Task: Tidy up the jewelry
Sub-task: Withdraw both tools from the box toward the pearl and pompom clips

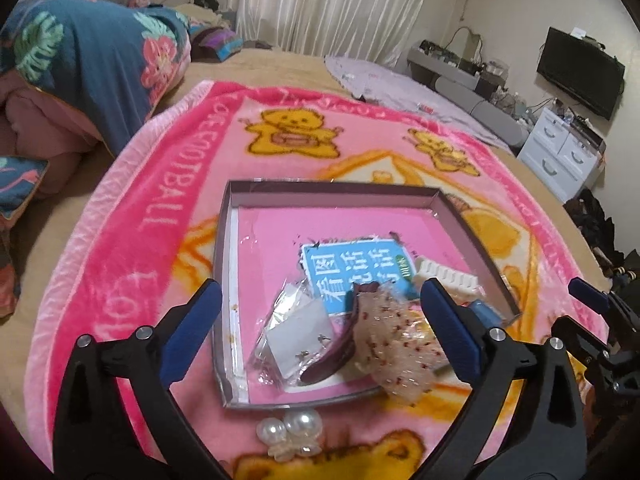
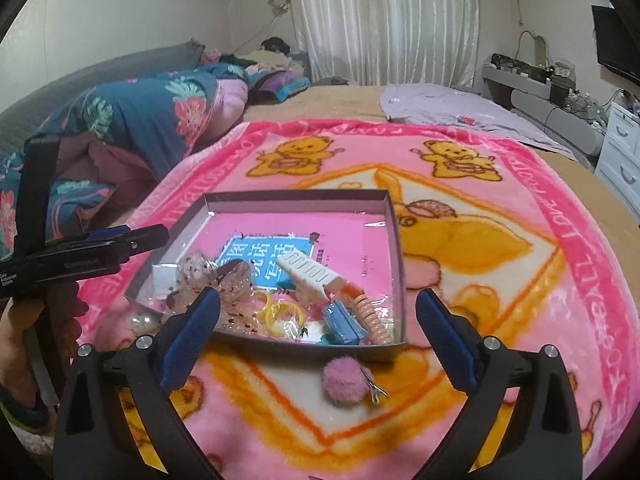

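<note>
Both sets of jaws wide open, nothing held: left gripper [image 1: 320, 320], right gripper [image 2: 316, 324]. Tray [image 2: 394, 236] on blanket [image 2: 500, 152] holds most pieces. Strays: pearl clip [image 1: 290, 428] at tray's 6 o'clock, pink pompom clip [image 2: 347, 382] near 5. Step, I judge: between picks. Next: lower, pinch a stray, drop in tray.

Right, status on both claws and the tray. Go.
Left claw open, empty. Right claw open, empty. Tray loaded with hair pieces; pearl clip and pink pompom clip lie outside on the blanket. Nothing blocking.
</note>
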